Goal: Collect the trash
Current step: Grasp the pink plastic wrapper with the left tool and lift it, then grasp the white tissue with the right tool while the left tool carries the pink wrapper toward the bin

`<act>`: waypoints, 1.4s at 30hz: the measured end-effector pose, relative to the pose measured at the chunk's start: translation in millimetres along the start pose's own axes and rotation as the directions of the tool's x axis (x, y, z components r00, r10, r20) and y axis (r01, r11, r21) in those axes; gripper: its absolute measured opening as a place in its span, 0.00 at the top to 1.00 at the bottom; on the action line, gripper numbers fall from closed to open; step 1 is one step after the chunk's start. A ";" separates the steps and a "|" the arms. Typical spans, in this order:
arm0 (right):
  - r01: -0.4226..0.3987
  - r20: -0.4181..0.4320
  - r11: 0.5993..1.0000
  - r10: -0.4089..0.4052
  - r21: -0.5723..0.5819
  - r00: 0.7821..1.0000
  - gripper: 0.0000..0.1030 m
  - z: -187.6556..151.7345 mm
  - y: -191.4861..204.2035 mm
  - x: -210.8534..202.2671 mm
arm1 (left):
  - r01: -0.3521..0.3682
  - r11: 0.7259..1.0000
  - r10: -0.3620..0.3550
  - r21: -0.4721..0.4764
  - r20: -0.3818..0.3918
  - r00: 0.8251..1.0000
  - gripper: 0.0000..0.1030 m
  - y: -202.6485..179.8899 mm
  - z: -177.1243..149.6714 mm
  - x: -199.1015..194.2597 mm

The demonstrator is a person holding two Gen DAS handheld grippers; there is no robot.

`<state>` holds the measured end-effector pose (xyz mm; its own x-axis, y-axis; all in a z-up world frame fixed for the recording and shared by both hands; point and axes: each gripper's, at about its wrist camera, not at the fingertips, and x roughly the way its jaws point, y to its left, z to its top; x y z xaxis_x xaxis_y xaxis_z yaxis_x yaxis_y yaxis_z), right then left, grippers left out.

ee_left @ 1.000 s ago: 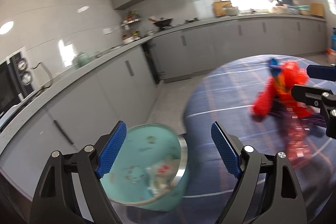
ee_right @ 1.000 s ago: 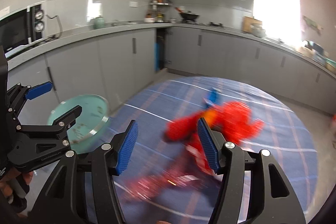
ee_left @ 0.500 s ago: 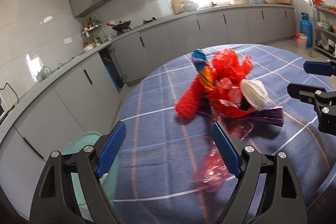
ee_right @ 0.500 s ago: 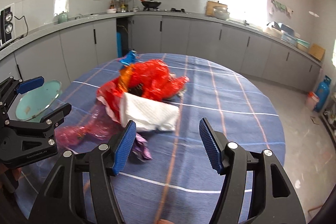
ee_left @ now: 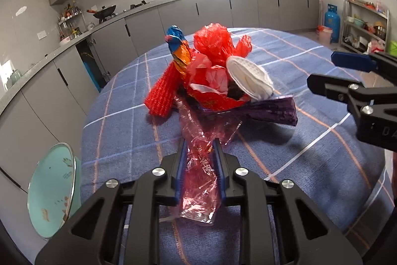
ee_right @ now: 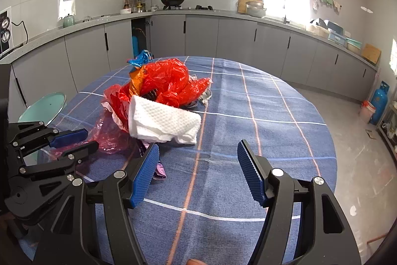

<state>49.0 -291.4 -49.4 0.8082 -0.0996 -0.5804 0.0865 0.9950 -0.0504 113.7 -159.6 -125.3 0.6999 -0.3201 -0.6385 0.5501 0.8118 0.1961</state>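
Note:
A heap of trash lies on the round blue checked table (ee_left: 310, 153): a red plastic bag (ee_left: 213, 44), a red mesh sleeve (ee_left: 162, 93), a blue-orange wrapper (ee_left: 178, 49), a white paper towel (ee_left: 248, 77) and a purple wrapper (ee_left: 273, 111). My left gripper (ee_left: 198, 153) is shut on a clear pink plastic wrapper (ee_left: 198, 180) at the near edge of the heap. My right gripper (ee_right: 198, 163) is open and empty, just in front of the paper towel (ee_right: 163, 121). The red bag (ee_right: 168, 81) sits behind the towel.
A teal bin with a steel-rimmed lid (ee_left: 52, 193) stands on the floor left of the table. Grey kitchen cabinets (ee_right: 223, 36) run behind. A blue gas cylinder (ee_right: 379, 101) stands at the far right.
My left gripper has swung from the bin to the heap and shut on the pink wrapper. My right gripper has settled, open, in front of the paper towel.

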 end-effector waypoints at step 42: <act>-0.065 0.065 0.997 0.067 -0.032 0.996 0.97 36.8 47.1 14.1 | -0.182 0.970 0.207 -0.160 0.161 0.965 0.82 74.5 5.8 -76.0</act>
<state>86.0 -246.3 -30.1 0.8484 -0.0334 -0.5284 0.0154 0.9991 -0.0384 104.1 -77.6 -57.9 0.8626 -0.2191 -0.4561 0.3335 0.9241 0.1868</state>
